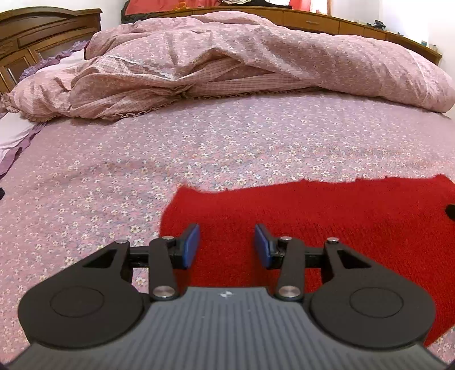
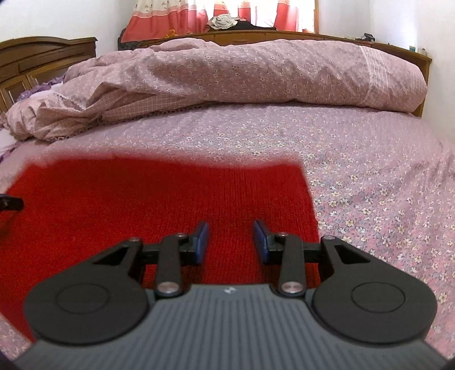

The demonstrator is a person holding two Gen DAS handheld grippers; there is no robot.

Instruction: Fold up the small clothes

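Observation:
A red knitted garment (image 1: 327,216) lies flat on the flowered bedsheet; it also shows in the right wrist view (image 2: 159,205). My left gripper (image 1: 227,246) is open and empty, hovering over the garment's left end, near its left edge. My right gripper (image 2: 231,242) is open and empty over the garment's right end, near its right edge. A tip of the right gripper shows at the right edge of the left wrist view (image 1: 450,211), and a tip of the left gripper shows at the left edge of the right wrist view (image 2: 11,203).
The pink flowered bedsheet (image 1: 142,176) covers the bed. A bunched pink quilt (image 1: 227,62) lies across the far side, also in the right wrist view (image 2: 241,76). A wooden headboard (image 1: 34,37) stands at the far left. Red curtains (image 2: 176,20) hang behind.

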